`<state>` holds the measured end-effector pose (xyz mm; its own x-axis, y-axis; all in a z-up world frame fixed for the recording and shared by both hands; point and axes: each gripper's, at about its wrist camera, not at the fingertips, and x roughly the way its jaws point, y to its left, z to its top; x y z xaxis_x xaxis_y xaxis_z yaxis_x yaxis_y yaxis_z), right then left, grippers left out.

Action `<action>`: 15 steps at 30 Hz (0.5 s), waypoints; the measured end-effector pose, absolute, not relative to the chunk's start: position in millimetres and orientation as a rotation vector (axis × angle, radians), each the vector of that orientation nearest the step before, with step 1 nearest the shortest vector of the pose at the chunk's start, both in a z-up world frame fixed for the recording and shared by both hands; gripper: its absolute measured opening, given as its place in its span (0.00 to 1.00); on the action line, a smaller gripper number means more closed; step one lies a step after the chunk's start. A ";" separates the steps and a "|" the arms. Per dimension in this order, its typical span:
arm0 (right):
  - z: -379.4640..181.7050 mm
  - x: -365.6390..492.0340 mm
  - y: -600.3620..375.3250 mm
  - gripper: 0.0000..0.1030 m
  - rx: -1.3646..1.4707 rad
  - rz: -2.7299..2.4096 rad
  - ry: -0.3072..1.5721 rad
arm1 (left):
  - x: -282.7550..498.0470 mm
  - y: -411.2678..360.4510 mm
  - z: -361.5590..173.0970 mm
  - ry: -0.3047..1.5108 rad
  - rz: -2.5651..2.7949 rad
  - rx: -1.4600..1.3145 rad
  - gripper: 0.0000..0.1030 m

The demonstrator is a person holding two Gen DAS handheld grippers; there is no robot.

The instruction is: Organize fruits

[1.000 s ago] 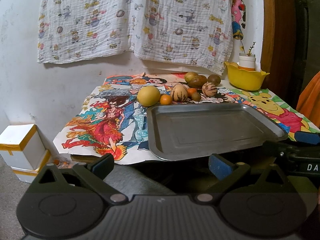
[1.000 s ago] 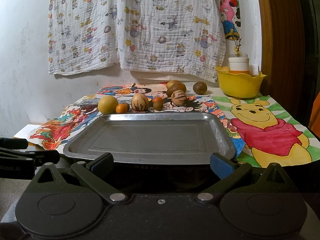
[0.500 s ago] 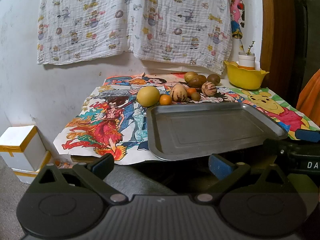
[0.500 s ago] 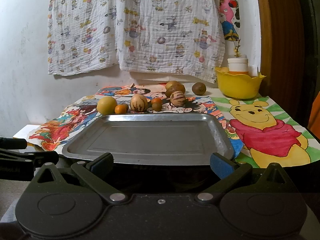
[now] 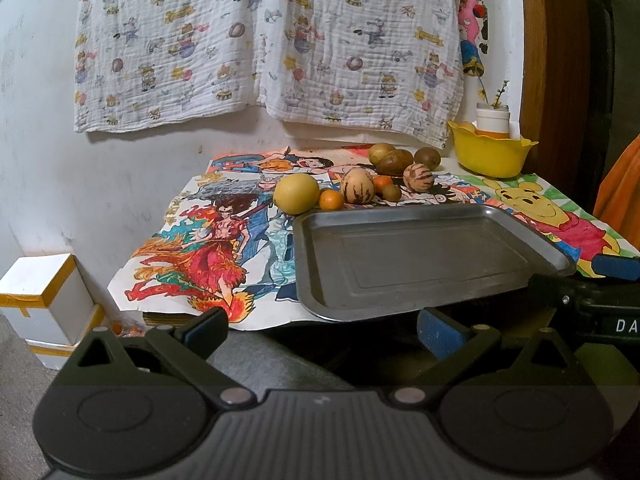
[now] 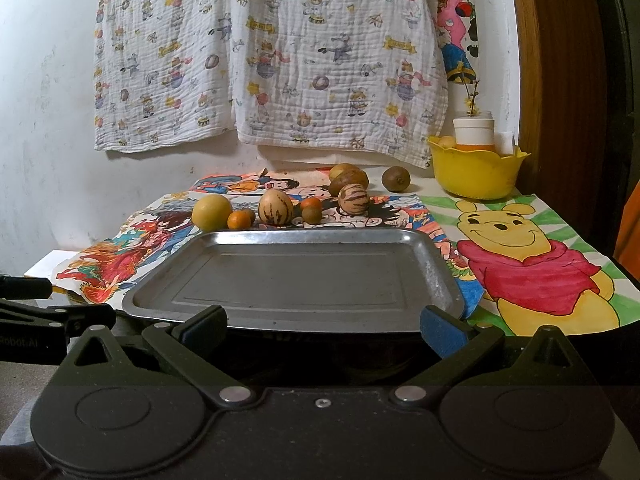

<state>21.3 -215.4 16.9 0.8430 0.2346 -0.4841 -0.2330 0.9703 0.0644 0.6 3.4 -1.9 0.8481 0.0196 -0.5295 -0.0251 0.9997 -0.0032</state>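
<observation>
Fruits [image 6: 275, 207] in a row beyond the empty steel tray [image 6: 296, 276], well ahead of both grippers' spread, empty fingers [image 6: 204, 322]; yellow bowl [image 6: 474, 170] far right, contents unclear.

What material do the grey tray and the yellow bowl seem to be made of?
The tray looks like metal, probably steel or aluminium: dull grey, brushed sheen, pressed rim, small scuffs. The yellow bowl looks like moulded plastic: even bright colour, smooth semi-gloss wall, thin wavy rim. Neither can be confirmed from the look alone.
</observation>
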 end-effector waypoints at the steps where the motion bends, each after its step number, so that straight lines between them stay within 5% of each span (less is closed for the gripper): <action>1: 16.6 21.1 -215.0 1.00 0.003 0.247 0.512 | 0.5 2.8 -2.1 0.559 0.024 -0.010 1.00; 15: 16.2 20.6 -215.6 0.99 0.006 0.246 0.506 | 0.6 3.0 -2.4 0.560 0.023 -0.008 1.00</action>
